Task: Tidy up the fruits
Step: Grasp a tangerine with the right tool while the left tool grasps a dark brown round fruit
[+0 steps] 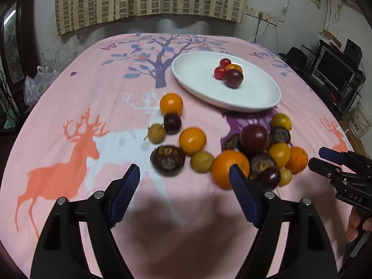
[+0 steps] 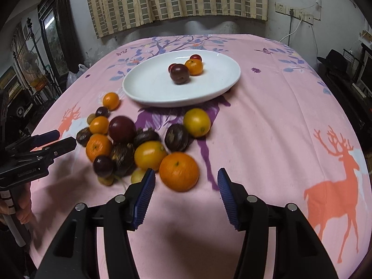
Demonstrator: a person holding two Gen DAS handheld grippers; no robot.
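Observation:
A white oval plate [image 1: 234, 106] [image 2: 148, 86] lies at the far side of the pink cloth, holding a dark plum [image 1: 234, 78] [image 2: 179, 73], a small orange [image 2: 194, 67] and two red fruits. Nearer me, several oranges, plums, brown mangosteens and small yellow fruits lie loose on the cloth. My left gripper [image 1: 184, 171] is open over bare cloth, just short of a mangosteen [image 1: 167, 160] and a large orange [image 1: 226, 169]. My right gripper [image 2: 186, 174] is open too; a big orange [image 2: 179, 171] lies just ahead between its tips, untouched.
The tablecloth [image 1: 69, 107] shows deer and tree prints. The right gripper [image 1: 325, 160] enters the left wrist view at the right edge; the left gripper [image 2: 59, 140] shows at the left of the right wrist view. Curtain, wall sockets and cluttered furniture surround the table.

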